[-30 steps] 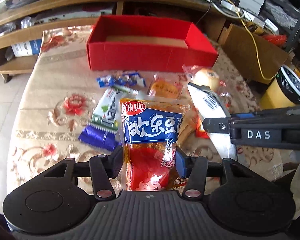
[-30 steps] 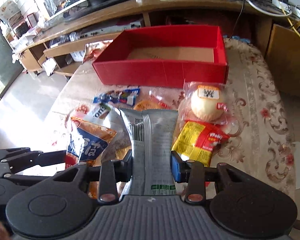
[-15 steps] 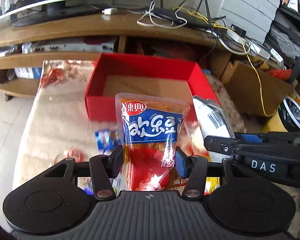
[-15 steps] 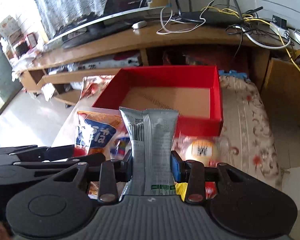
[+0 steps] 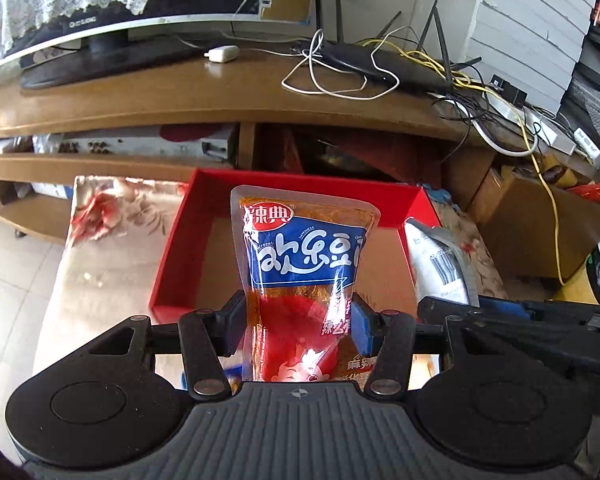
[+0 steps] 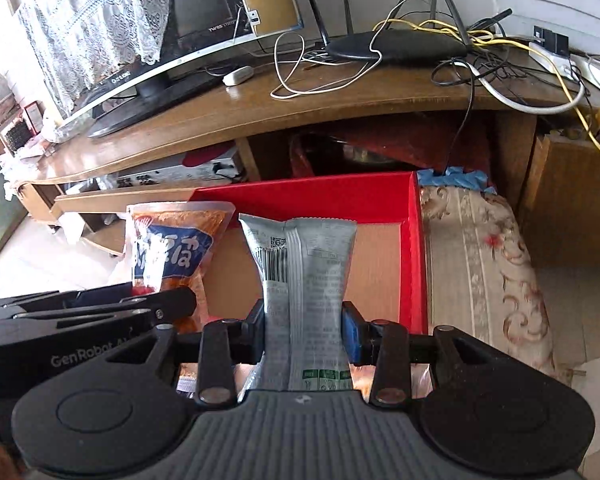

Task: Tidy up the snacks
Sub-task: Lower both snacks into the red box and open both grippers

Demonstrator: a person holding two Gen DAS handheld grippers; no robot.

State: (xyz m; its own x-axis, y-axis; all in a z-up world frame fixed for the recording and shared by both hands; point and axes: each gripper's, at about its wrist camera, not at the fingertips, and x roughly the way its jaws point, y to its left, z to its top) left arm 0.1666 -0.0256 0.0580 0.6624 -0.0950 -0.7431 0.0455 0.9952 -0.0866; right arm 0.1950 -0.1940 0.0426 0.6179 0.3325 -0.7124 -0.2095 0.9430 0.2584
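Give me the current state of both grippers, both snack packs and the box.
left gripper: shut on the orange-and-blue pouch.
right gripper: shut on the silver packet.
orange-and-blue pouch: held upright over the box.
silver packet: held upright over the box.
red box: open-topped, bare cardboard floor showing.

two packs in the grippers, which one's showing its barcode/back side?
The silver pack clamped in the right gripper: back seam and barcode face the camera. The orange-and-blue pouch in the left gripper shows its printed front instead.
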